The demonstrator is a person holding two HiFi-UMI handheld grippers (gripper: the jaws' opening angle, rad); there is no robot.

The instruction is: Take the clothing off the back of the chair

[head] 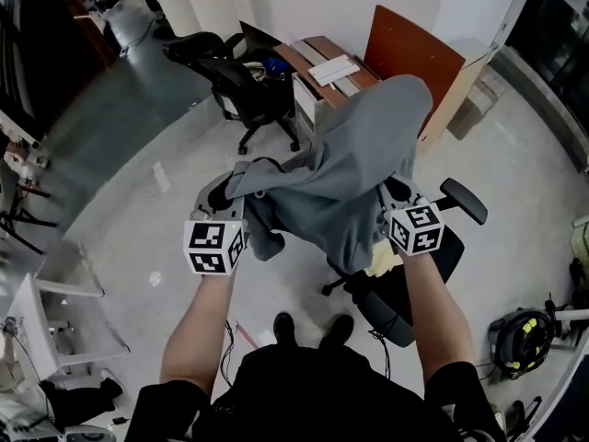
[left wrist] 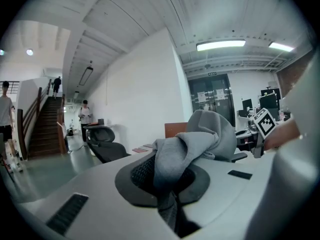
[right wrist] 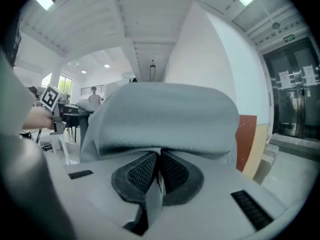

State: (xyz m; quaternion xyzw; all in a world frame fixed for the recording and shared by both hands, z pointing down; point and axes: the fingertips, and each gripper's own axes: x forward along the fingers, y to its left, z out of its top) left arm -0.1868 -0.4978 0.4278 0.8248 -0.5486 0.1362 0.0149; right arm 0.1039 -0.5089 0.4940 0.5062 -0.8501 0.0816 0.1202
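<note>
**First:** Head view shows the grey garment (head: 354,168) draped over the back of the chair (head: 460,203), its hump riding high on the far side. Is it off yet?

**Second:** Not by the look of it. The cloth appears to hang over the top of the backrest, so the lifting off is left to do.

**First:** And the grip?

**Second:** That part looks done. The left gripper (left wrist: 166,178) has its jaws closed on a thick bunch of the grey cloth at the garment's left end. The right gripper (right wrist: 157,173) has its jaws pinched on a thin fold at the right edge.

**First:** So both ends are held?

**Second:** Yes, one on each side of the chair, on the near side by the person. What remains, as a judgement, is to raise the garment clear of the backrest and carry it away. Whether any cloth catches on the far side of the chair cannot be told from these views.
</note>
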